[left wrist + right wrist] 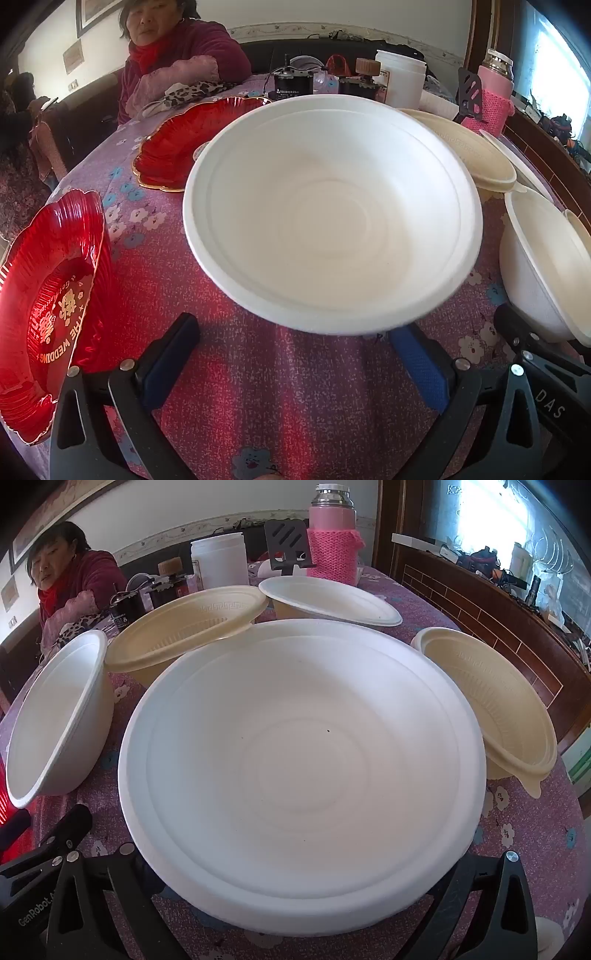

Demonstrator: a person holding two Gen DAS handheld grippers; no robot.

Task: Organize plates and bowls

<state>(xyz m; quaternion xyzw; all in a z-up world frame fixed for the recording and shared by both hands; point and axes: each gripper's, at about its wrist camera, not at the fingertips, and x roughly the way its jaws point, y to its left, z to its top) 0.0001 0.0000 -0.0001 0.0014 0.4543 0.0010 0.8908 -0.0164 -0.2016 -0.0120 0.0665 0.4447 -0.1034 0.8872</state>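
White bowl [332,221] just ahead of left claw [291,354], jaws wide.

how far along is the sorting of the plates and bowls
Barely begun. Done: nothing is grouped. In hand: nothing; left tongs and right tongs are open before white bowls. Left: cream bowls and red plates lie scattered on the table.

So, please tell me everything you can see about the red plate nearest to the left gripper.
The red plate is glossy, looks like translucent plastic, with a ribbed, scalloped rim edged in gold. Gold characters and the words "THE WEDDING" are printed in its centre. It is empty and sits on the flowered tablecloth at the table's near left edge, beside the left gripper. Nothing touches it visibly.
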